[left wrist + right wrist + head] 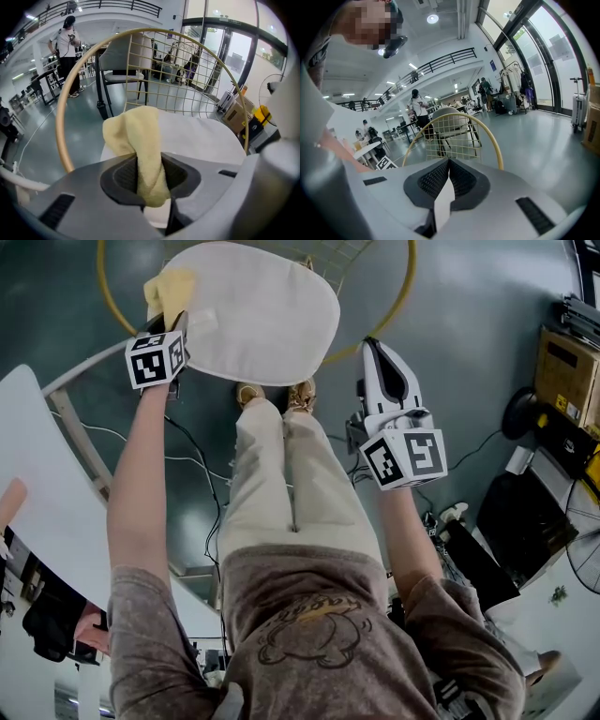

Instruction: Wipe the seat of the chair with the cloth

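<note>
– While your left gripper (173, 317) is clamped on the yellow cloth (169, 285), which step would you say you're on?

– You're on the wipe itself, and by my reading near its start. The cloth is at the upper left of the head view, over the left edge of the white seat (272, 320). All the rest of the cushion lies bare to its right. Whether the cloth is pressing on the cushion, I can't tell.

– And your right gripper (372, 345)?

– Its own view shows the jaws brought together with nothing between them. You hold it at the right of the frame, off the seat, near the gold hoop (405, 292) of the chair back. It has no part in this step.

– So what does your next move call for?

– In the left gripper view the cloth bunches up out of the jaws, so little of it can lie flat. You likely need to tip it down onto the cushion. Then draw it rightward across the seat in overlapping passes, staying clear of the hoop.
</note>
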{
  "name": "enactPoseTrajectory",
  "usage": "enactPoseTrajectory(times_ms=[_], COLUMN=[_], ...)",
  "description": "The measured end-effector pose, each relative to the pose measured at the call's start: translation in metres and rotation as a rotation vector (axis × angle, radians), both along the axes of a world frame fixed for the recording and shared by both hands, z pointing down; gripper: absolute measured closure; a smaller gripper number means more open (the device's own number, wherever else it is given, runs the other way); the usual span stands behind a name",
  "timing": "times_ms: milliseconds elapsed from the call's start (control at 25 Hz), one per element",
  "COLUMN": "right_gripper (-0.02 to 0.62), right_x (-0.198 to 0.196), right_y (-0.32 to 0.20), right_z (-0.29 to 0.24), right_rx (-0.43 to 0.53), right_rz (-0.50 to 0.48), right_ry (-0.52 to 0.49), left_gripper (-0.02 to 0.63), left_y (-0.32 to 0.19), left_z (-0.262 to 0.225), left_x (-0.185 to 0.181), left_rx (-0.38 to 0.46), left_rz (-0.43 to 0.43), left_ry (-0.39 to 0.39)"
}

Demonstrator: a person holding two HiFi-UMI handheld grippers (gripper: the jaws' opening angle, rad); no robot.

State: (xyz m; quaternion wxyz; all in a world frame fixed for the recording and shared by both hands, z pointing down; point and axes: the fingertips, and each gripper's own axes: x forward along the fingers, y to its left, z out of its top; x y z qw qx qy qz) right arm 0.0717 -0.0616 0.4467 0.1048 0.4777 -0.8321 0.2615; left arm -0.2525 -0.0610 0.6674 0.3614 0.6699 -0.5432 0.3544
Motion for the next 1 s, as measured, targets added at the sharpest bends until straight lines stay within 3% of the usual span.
enactPoseTrajectory(times_ms=[600, 1000], right_gripper=[0.570, 0.569], right_x=[0.017, 0.029], right_y=[0.003, 0.003], right_z=[-0.001, -0.002], right_rx=[0.003, 0.010], right_rz=[0.021, 0.048], right_ry=[-0.002, -0.008], left_gripper=[0.494, 0.494], left_y=[0.019, 0.042], left_z=[0.017, 0.025], left_x=[0.086, 0.139], left_rx=[-0.051, -0.090], left_rz=[0.116, 0.081], left_ry=[0.065, 0.145])
